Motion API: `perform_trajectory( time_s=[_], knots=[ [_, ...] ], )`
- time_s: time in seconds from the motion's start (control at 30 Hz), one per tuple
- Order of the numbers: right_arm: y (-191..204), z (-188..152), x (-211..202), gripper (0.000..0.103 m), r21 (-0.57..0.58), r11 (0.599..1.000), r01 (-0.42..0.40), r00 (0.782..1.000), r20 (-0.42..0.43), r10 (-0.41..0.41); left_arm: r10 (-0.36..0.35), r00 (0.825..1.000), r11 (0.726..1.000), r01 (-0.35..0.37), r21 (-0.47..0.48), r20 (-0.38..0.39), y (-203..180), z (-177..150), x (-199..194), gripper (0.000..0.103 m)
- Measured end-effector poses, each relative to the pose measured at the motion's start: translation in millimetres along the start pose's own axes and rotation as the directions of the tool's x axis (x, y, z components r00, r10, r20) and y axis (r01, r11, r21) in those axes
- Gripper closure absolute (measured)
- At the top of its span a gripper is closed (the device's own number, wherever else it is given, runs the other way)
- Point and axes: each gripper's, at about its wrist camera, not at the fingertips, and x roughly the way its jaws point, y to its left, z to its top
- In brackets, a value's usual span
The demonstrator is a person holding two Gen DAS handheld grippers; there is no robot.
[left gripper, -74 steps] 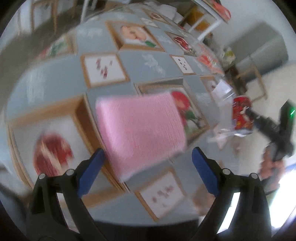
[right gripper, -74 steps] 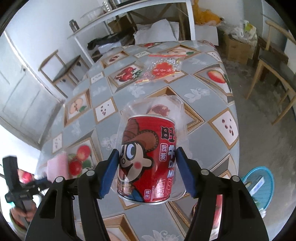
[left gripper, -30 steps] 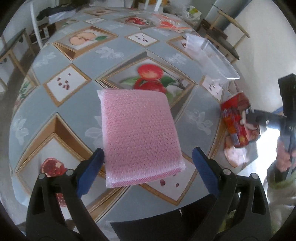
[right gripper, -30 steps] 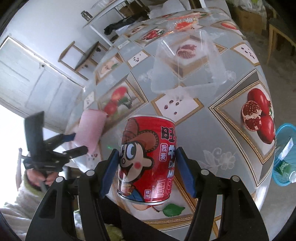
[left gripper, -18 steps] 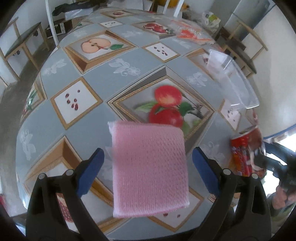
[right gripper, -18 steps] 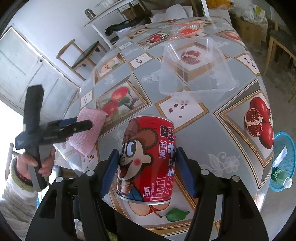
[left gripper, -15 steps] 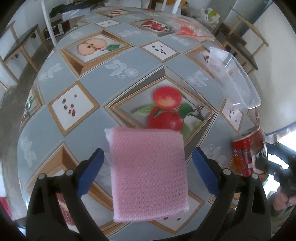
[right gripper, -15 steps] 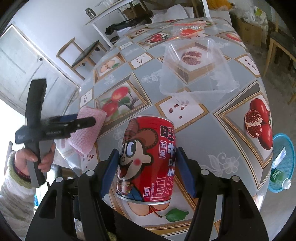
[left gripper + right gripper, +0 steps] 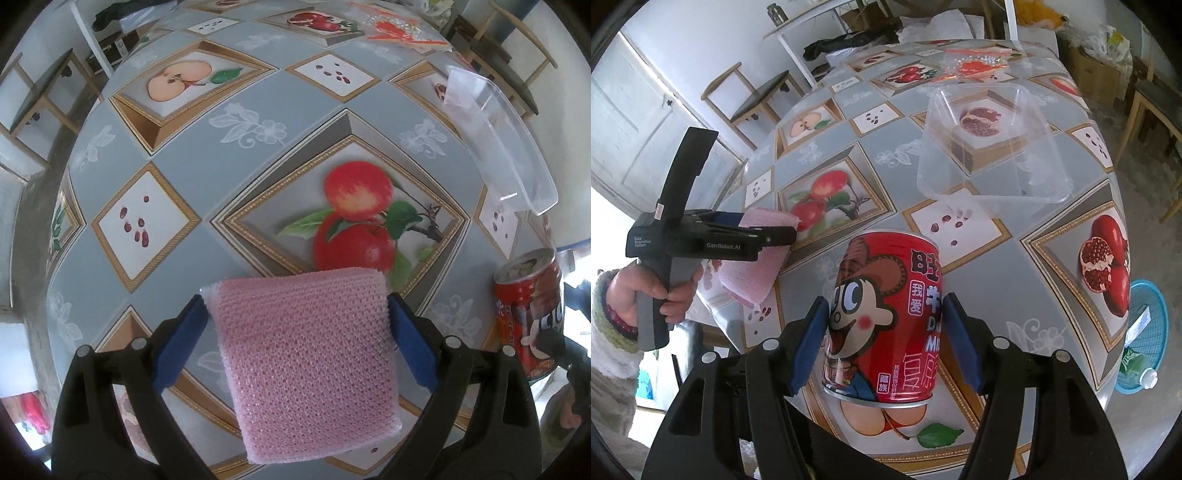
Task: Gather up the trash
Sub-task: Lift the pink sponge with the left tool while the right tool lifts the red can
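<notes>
The right gripper (image 9: 884,334) pinches a red drink can (image 9: 886,317) across its sides, its blue pads (image 9: 809,347) pressed to the printed wall, and holds it above the near edge of the fruit-patterned table (image 9: 979,266). The left gripper (image 9: 297,332) clamps a pink mesh sponge (image 9: 304,365) between its pads (image 9: 177,343), with most of the sponge hanging down past them. That sponge is the weaker hold, I judge — it is soft, gripped only near its upper edge, and could fold or slide out if the hand swings. The can is smooth and round, so a tilt or a bump against the other gripper, which is near it, could twist it loose; its top looks opened in the left wrist view, and any liquid left inside might spill on the cloth. A blue basket (image 9: 1145,332) with a bottle in it stands on the floor just past the right side of the table — probably the bin, though only part of it shows. A clear plastic container (image 9: 990,144) and a red crinkled wrapper (image 9: 979,64) are on the table. Whether the can is empty cannot be told, and the person shows only as a hand (image 9: 646,295) and a fuzzy sleeve.
</notes>
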Motion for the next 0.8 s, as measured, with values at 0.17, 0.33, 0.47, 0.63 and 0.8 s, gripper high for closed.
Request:
perform_trajectory(
  time_s=[0.17, 0.33, 0.47, 0.63, 0.8],
  knots=[
    [-1, 8, 7, 0.039, 0.013, 1.000, -0.005, 0.999, -0.050, 0.006, -0.003, 1.000, 1.000, 0.003, 0.015, 0.013, -1, -2, -3, 0.021],
    [-7, 15, 13, 0.037, 0.049, 0.998, -0.037, 0.995, -0.096, 0.042, -0.040, 0.998, 0.999, 0.040, 0.000, 0.046, 2, -17, -18, 0.024],
    [-12, 22, 20, 0.037, 0.073, 0.996, -0.060, 0.989, -0.134, 0.069, -0.065, 0.992, 0.998, 0.066, -0.004, 0.106, 4, -30, -32, 0.025],
    [-14, 32, 35, 0.037, 0.072, 0.994, -0.081, 0.975, -0.202, 0.094, -0.100, 0.978, 0.995, 0.100, 0.009, 0.184, 3, -44, -52, 0.025],
    [-10, 37, 40, 0.037, 0.037, 0.997, -0.066, 0.972, -0.225, 0.073, -0.073, 0.954, 0.997, 0.068, 0.025, 0.290, 2, -57, -73, 0.026]
  ],
)
